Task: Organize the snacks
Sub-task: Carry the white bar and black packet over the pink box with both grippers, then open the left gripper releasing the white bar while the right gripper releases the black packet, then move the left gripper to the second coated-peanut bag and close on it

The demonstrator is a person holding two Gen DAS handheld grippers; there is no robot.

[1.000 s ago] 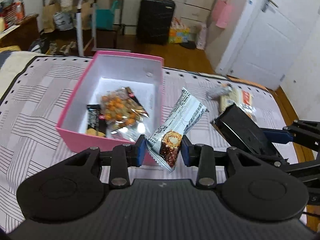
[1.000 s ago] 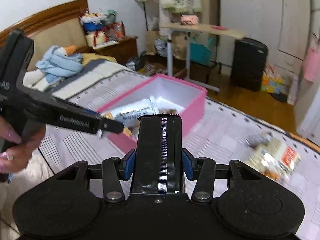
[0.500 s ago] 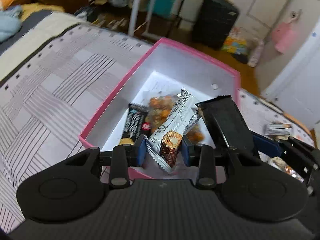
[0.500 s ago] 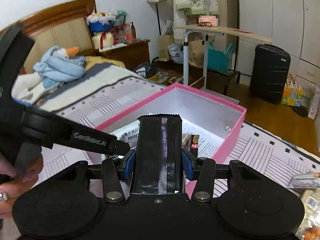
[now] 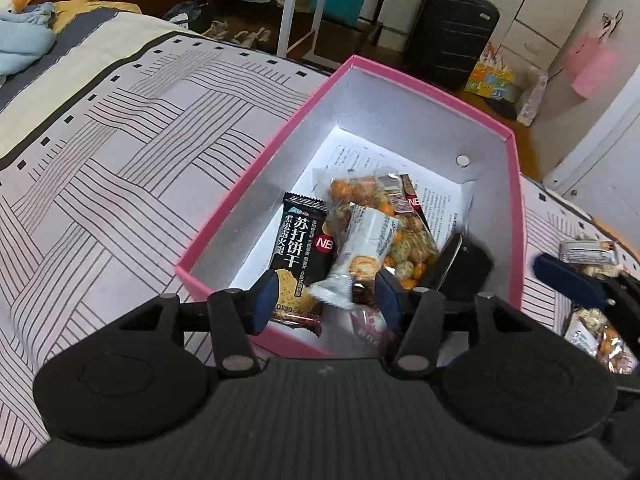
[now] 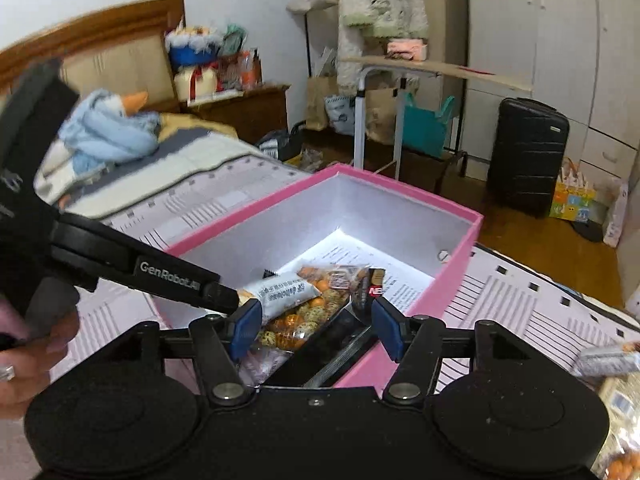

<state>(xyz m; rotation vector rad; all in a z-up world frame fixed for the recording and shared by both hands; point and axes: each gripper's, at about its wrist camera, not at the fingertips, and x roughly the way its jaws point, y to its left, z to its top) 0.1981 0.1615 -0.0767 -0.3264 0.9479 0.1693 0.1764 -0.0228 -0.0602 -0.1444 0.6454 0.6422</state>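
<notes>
A pink box [image 5: 516,216] with white inside sits on the bed; it also shows in the right wrist view [image 6: 464,256]. My left gripper [image 5: 326,300] is open over the box's near end, and the white snack bar [image 5: 360,256] lies loose between its fingers, on a clear bag of nuts [image 5: 404,236]. A black cracker packet [image 5: 298,256] lies beside them. My right gripper [image 6: 312,326] is open above the box, and the black packet [image 6: 324,352] tilts down into it, free of the fingers; it also shows in the left wrist view [image 5: 460,268].
More snack packets lie on the bedspread right of the box [image 5: 600,328], [image 6: 608,356]. A blue plush goose [image 6: 108,132] lies near the headboard. A black suitcase [image 6: 524,156] and a side table [image 6: 432,68] stand on the floor beyond the bed.
Both grippers moved over the box and opened. The white snack bar and the black packet left the fingers and dropped into the box.
</notes>
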